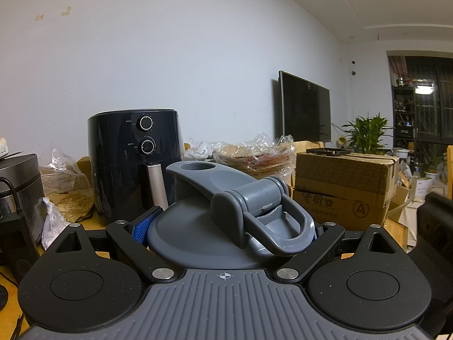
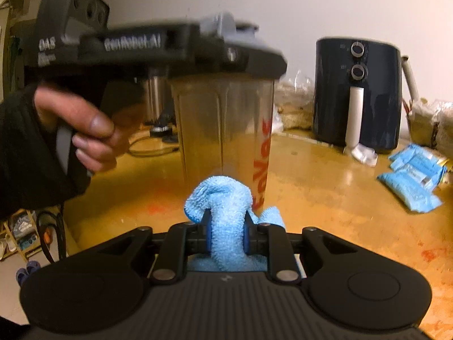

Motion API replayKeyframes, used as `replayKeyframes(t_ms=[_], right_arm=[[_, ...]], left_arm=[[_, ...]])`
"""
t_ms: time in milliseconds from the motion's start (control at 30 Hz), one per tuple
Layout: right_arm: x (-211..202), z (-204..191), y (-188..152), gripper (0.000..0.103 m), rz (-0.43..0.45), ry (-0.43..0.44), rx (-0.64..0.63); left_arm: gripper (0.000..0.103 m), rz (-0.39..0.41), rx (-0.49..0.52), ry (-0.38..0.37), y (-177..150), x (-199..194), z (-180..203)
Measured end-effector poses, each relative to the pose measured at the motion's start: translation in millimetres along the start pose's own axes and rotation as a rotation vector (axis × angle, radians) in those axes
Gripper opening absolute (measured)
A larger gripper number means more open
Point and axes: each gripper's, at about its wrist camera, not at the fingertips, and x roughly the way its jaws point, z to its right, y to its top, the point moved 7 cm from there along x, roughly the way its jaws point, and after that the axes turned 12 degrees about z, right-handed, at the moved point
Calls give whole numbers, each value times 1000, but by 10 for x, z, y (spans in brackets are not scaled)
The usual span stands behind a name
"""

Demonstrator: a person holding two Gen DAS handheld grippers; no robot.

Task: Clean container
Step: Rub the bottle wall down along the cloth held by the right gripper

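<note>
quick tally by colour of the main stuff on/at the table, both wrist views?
Blue: 2, cloth in the right claw, packets
Grey: 1, shaker lid in the left claw
Clear: 1, shaker cup
Black: 1, air fryer
Brown: 1, cardboard box
Total: 6

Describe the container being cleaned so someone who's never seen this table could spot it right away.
Start at the dark air fryer standing at the back of the yellowish table. To its left is a tall, see-through shaker bottle with a grey flip-top lid, clamped at the lid by the left hand-held gripper. Red lettering runs down its side, and a blue cloth is right in front of it.
</note>
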Motion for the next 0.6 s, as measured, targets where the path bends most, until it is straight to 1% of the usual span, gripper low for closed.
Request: replayKeyframes(t_ms=[433, 600], right_arm=[[-224, -67, 416, 15, 185, -43, -58], [-312, -86, 545, 14, 261, -47, -59]], left_arm=[[95, 0, 0, 0, -3, -3, 1], [95, 0, 0, 0, -3, -2, -1]])
